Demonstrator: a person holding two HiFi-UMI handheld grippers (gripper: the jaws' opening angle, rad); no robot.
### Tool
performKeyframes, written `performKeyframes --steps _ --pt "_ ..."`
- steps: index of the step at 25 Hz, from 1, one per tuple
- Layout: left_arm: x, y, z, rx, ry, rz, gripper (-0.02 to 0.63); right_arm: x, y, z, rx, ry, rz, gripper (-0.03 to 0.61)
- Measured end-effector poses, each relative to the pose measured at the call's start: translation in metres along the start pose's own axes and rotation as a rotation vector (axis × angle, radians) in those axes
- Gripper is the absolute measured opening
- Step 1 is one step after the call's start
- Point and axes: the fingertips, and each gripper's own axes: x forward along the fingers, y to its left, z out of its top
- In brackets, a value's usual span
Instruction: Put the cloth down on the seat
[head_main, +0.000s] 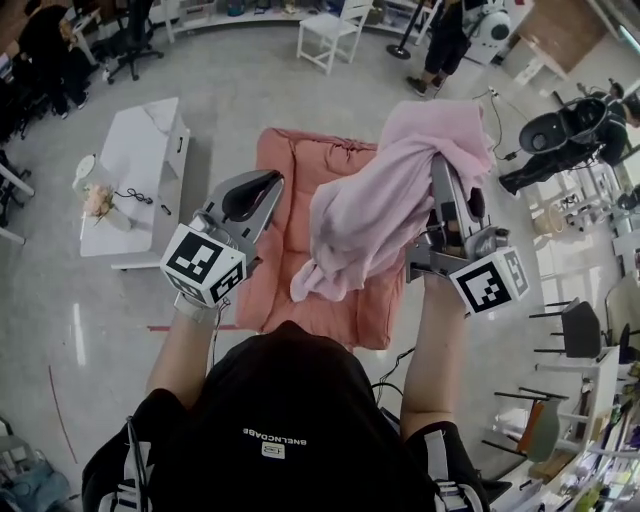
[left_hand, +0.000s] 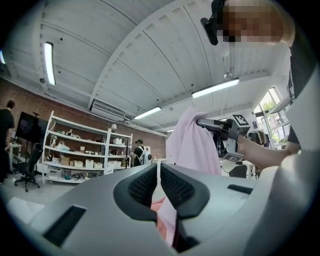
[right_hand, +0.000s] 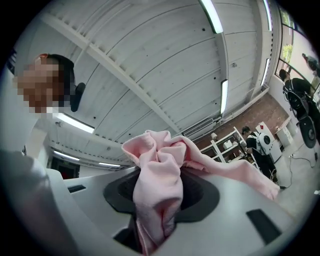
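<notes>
In the head view, the right claw (head_main: 440, 178) was clenched on the pink cloth (head_main: 365, 215), which hung bunched above the salmon seat (head_main: 275, 165). The left claw (head_main: 262, 190) hovered beside the cloth, apart from it. The left gripper view showed its jaws pressed together on nothing. The right gripper view showed the cloth wadded between that claw's jaws.
</notes>
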Motion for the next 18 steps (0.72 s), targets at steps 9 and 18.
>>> performKeyframes --steps 9,18 --pt "0.02 0.007 0.019 0.024 -0.03 -0.025 0.018 0.011 -0.009 0.006 -0.015 -0.013 -0.035 0.186" --pt "0.036 0.024 0.011 0.005 0.004 0.008 0.018 0.023 -0.048 -0.031 0.017 0.071 -0.101 0.186"
